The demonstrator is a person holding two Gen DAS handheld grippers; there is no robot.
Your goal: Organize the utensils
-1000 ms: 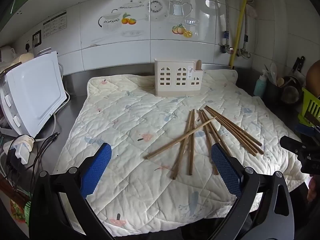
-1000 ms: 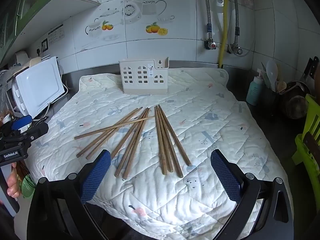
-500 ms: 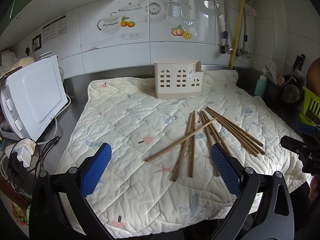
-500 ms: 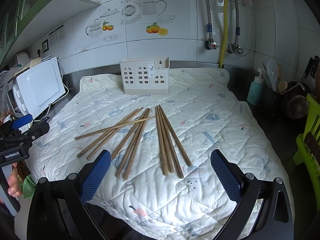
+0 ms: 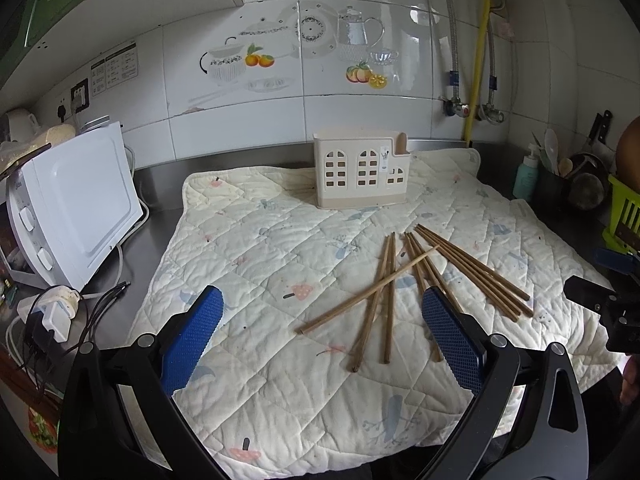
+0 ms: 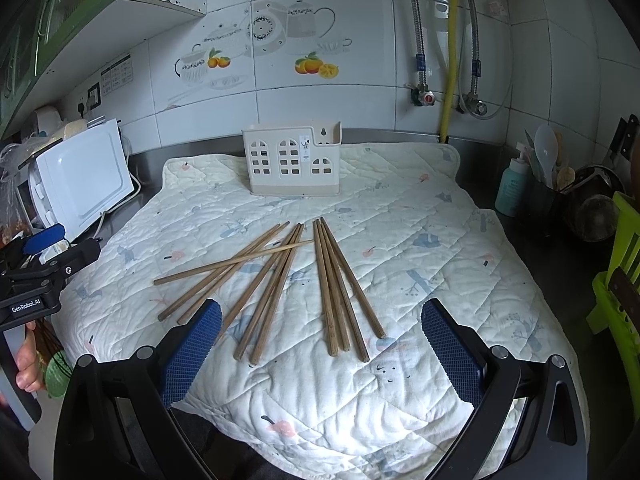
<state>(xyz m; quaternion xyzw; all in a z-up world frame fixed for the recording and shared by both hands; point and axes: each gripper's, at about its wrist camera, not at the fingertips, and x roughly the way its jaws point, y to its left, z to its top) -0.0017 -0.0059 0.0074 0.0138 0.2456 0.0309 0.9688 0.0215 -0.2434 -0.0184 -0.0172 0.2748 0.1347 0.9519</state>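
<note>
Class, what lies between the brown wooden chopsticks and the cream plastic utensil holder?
Only bare quilted cream mat between chopsticks and holder, in both wrist views.

This is a home kitchen. White wall tiles (image 6: 320,100) carry printed teapots, cups and oranges, and a steel counter (image 5: 156,200) runs beneath them. A white microwave (image 5: 76,208) stands at the left by a wall socket (image 5: 79,94). Water valves (image 6: 426,98) and a yellow pipe (image 6: 450,60) sit on the wall, with a soap bottle (image 6: 512,188), a pot of spoons (image 6: 548,196) and green cabinets (image 6: 36,32) overhead.
</note>
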